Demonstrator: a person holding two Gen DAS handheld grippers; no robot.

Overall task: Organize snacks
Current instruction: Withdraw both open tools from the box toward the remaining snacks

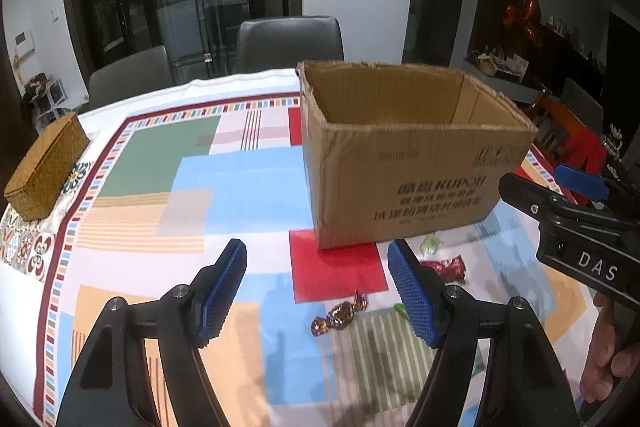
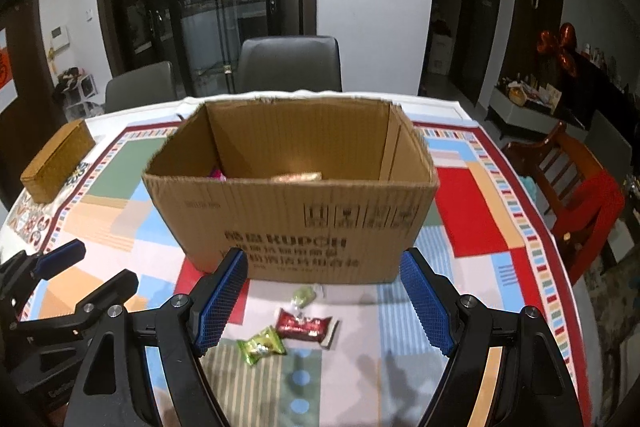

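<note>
Now | left hand-held gripper (image 1: 316,291) tilted down, apart, empty | right hand-held gripper (image 2: 322,297) likewise, facing cardboard box (image 2: 292,211)

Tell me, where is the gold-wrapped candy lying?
In the left wrist view, the gold-wrapped candy lies on the patterned tablecloth, in front of the cardboard box, left of the dark red snack packet.

Both wrist views toward box (image 1: 400,163), perhaps downward
</note>
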